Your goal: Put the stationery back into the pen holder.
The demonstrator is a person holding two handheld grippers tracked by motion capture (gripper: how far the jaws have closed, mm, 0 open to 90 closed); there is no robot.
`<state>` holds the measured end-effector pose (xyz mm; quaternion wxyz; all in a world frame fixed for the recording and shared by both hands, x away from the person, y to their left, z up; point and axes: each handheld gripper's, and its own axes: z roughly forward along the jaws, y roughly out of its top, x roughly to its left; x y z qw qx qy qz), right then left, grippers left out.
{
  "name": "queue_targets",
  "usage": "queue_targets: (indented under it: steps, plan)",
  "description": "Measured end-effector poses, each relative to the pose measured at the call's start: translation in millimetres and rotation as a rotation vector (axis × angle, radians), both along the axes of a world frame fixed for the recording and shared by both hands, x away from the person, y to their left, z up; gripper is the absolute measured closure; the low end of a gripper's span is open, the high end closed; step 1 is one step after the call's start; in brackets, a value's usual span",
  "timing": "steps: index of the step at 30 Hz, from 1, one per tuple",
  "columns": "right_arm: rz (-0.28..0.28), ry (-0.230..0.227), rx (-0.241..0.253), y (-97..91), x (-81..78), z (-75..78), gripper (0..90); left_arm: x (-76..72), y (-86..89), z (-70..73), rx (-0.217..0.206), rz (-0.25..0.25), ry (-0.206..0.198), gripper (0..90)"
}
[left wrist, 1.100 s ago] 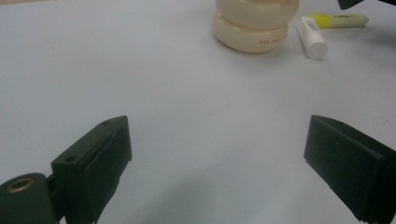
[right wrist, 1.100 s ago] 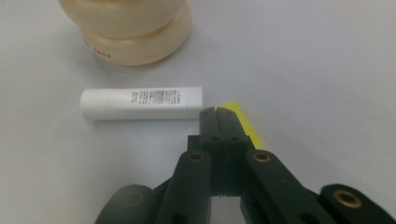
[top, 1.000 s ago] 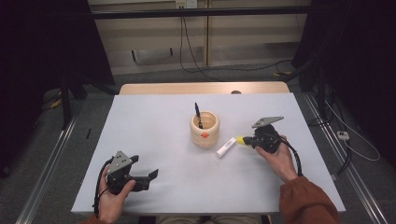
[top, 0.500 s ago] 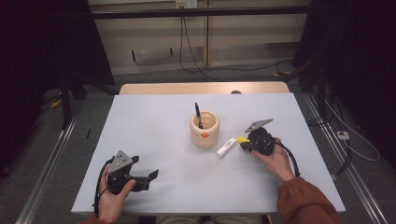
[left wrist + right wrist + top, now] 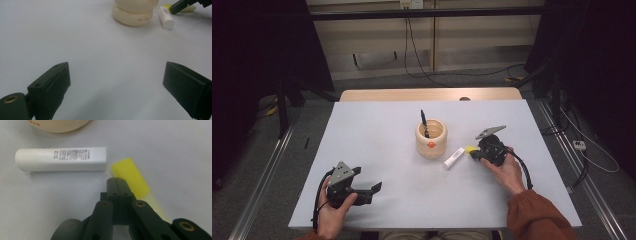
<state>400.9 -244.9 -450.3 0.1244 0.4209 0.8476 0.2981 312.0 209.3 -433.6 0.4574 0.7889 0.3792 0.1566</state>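
Sitting mid-table, right gripper (image 5: 117, 180) closed beside yellow piece (image 5: 130, 176).

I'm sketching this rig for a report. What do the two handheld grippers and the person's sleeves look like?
Both are black. The left gripper and the right gripper each carry a grey three-cornered plate on top and trail a black cable. The jaws are flat black blocks on pivoting links with brass-coloured rivets. The right arm wears a rust-orange sleeve.

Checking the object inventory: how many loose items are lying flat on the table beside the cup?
2. A white tube lies just right of the cup; a yellow piece sits at the tube's right end, by the right gripper. The gripper partly covers it, so more may be hidden.
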Motion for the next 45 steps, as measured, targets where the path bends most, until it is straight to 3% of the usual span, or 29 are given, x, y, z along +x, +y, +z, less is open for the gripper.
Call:
queue_targets:
  steps: [12, 15, 22, 30, 37, 42, 45]
  plan:
    - [-0.021, -0.066, -0.025, 1.1, 3.9, -2.7, 90.0, -0.1, 0.2, 0.1, -0.004, -0.004, -0.005, 7.4]
    - [-0.012, -0.06, 0.009, -0.4, 3.4, -1.6, 90.0, -0.4, 0.3, 0.3, -0.006, -0.002, -0.006, 7.4]
    - [0.013, -0.102, 0.08, -7.4, -4.6, 13.9, 88.8, -0.8, 1.8, 1.3, -0.003, -0.004, -0.011, 7.4]
    - [0.032, -0.106, 0.128, -13.9, -8.6, 20.1, 67.3, -1.3, 2.0, 1.6, -0.007, 0.0, -0.011, 7.4]
    - [0.009, -0.136, 0.14, -17.7, -10.6, 26.2, 35.2, -1.4, 2.2, 1.6, -0.007, 0.001, -0.012, 7.4]
    - [-0.028, -0.149, 0.123, -21.0, -10.7, 28.7, 13.2, -1.3, 3.0, 2.6, -0.007, 0.003, -0.013, 7.4]
    - [-0.045, -0.17, 0.091, -23.1, -12.5, 31.8, 8.8, -1.3, 3.4, 2.6, -0.011, 0.006, -0.015, 7.4]
